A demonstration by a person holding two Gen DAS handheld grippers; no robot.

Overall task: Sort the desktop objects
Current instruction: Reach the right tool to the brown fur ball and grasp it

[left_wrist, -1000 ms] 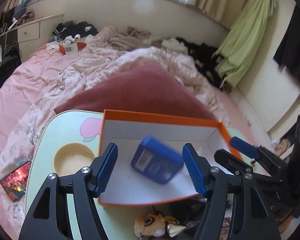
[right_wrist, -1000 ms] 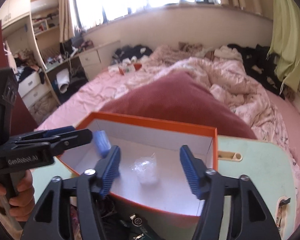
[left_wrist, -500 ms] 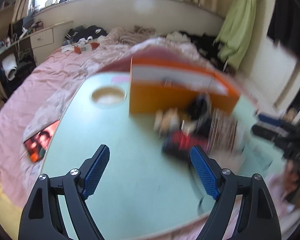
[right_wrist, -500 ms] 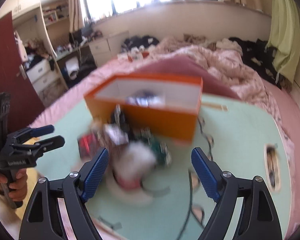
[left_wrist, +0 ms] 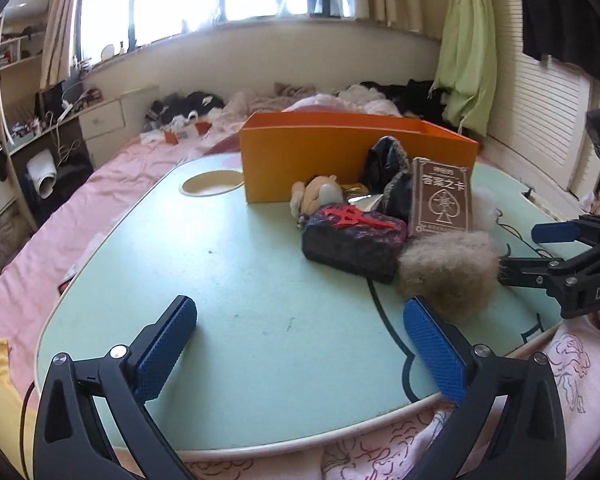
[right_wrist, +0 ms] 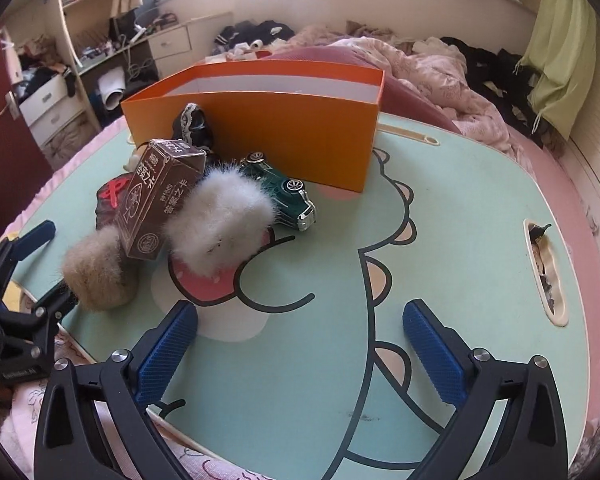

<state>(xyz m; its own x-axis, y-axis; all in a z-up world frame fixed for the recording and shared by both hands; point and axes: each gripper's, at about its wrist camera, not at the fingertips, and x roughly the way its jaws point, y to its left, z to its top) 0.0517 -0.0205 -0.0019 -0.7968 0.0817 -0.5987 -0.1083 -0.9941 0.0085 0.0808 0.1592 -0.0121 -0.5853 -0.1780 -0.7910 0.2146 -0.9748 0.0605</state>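
Both jaws are opening with nothing between them: left gripper [left_wrist: 300, 344], right gripper [right_wrist: 300, 344]. The tall orange cardboard box [right_wrist: 260, 120] stands at twelve o'clock on the mint-green cartoon table [right_wrist: 460, 216]. Only the right wrist view shows the green toy car [right_wrist: 288, 196] and white fluffy pom-pom [right_wrist: 220, 216]; only the left shows the dark pouch with red emblem [left_wrist: 352, 240].
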